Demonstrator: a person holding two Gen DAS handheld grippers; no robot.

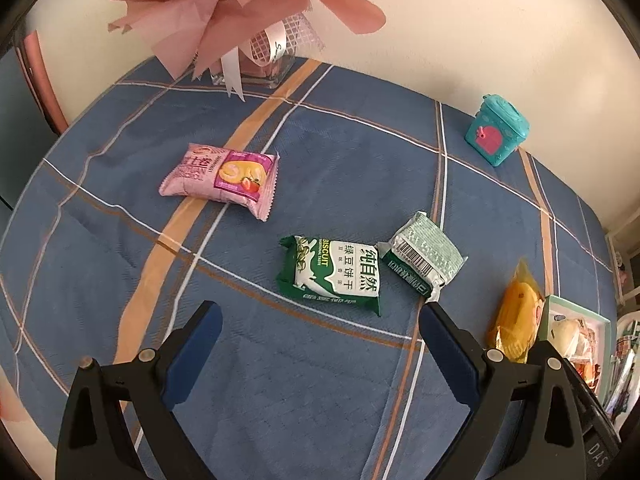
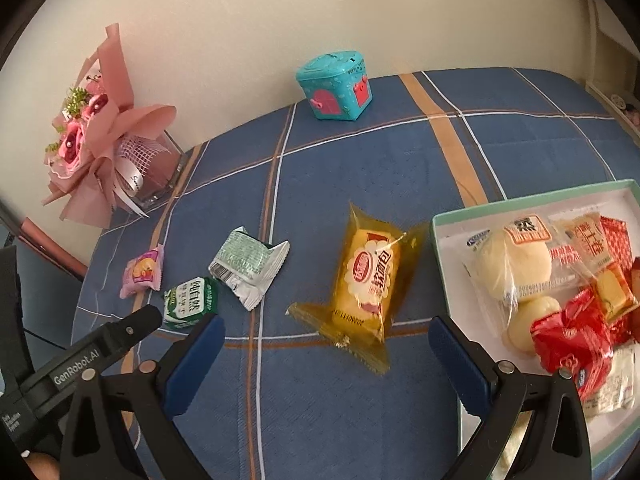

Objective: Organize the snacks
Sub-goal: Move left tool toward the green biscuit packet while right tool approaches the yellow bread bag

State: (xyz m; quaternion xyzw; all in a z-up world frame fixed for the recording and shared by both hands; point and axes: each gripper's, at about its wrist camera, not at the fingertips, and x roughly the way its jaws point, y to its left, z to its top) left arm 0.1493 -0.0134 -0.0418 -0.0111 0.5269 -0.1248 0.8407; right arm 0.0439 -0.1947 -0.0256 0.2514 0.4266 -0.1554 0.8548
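Note:
On the blue plaid cloth lie a pink snack packet [image 1: 222,179] [image 2: 143,272], a green biscuit packet [image 1: 334,275] [image 2: 192,302], a pale green packet [image 1: 424,258] [image 2: 250,265] and a yellow bread packet [image 2: 368,284] [image 1: 514,312]. My left gripper [image 1: 320,332] hangs open just short of the green biscuit packet, holding nothing. Open and empty too, my right gripper [image 2: 326,340] hovers over the near end of the yellow bread packet. A mint-rimmed white tray [image 2: 448,216] [image 1: 576,312] at the right holds several wrapped snacks.
A pink bouquet in a glass vase [image 1: 256,68] [image 2: 156,176] stands at the back left against the wall. A teal toy box [image 1: 496,130] [image 2: 338,86] sits by the wall. The left gripper's black body [image 2: 92,352] shows low left in the right wrist view.

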